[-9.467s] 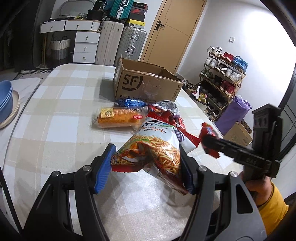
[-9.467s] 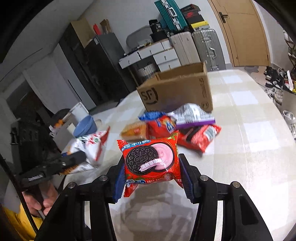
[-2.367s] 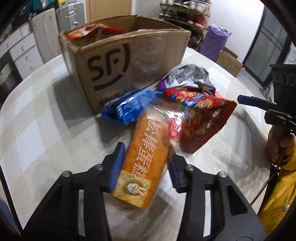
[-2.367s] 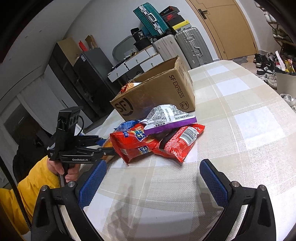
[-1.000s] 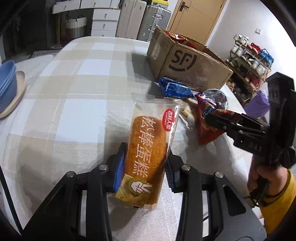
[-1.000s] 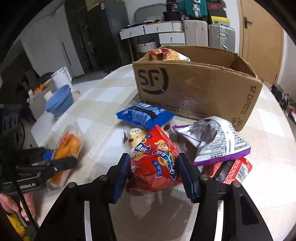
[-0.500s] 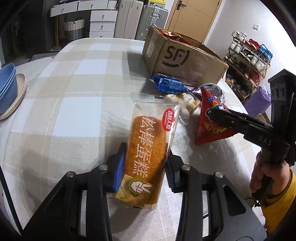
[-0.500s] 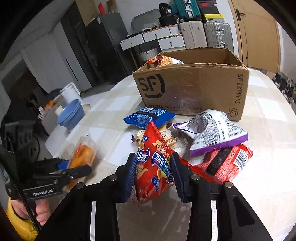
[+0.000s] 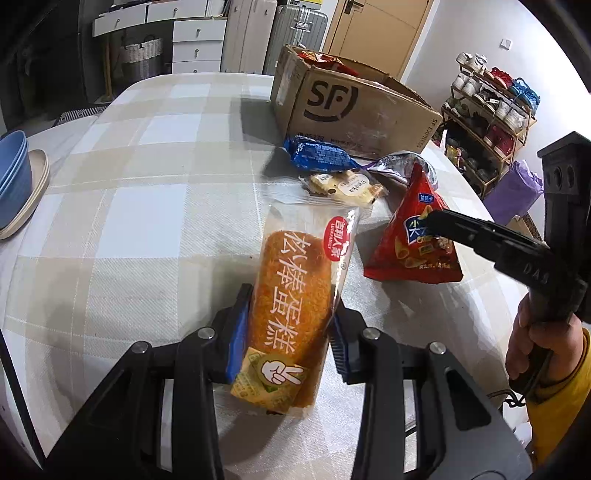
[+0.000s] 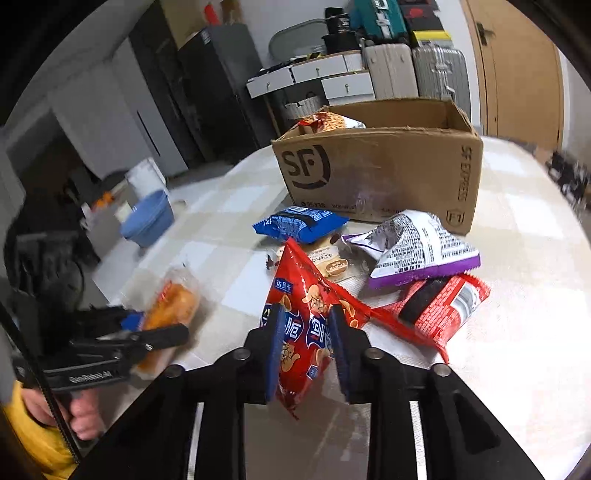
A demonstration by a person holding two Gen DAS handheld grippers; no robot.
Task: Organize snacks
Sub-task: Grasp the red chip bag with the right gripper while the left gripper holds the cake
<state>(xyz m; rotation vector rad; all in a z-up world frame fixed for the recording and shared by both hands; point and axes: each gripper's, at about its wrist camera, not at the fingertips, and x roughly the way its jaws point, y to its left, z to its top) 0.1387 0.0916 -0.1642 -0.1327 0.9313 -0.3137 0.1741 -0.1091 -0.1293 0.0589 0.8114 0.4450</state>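
Observation:
My left gripper (image 9: 288, 325) is shut on an orange cake packet (image 9: 295, 280), held just above the checked tablecloth (image 9: 147, 206). My right gripper (image 10: 306, 332) is shut on a red chip bag (image 10: 306, 295), lifted clear of the snack pile; in the left wrist view the red chip bag (image 9: 413, 240) hangs from the right gripper (image 9: 430, 221). An open SF cardboard box (image 10: 376, 173) stands behind the pile with a noodle snack bag (image 10: 328, 123) inside. On the table lie a blue packet (image 10: 299, 223), a small beige packet (image 10: 328, 260), a white-and-purple bag (image 10: 417, 251) and a red packet (image 10: 439, 308).
Stacked blue bowls (image 9: 11, 173) sit on a plate at the table's left edge. Suitcases (image 9: 295, 29) and white drawers (image 9: 195, 37) stand behind the table. A shoe rack (image 9: 487, 107) is off to the right. A hand in a yellow sleeve (image 9: 546, 354) holds the right gripper.
My right gripper has closed on the red chip bag and raised it upright off the pile. My left gripper has kept the cake packet almost still.

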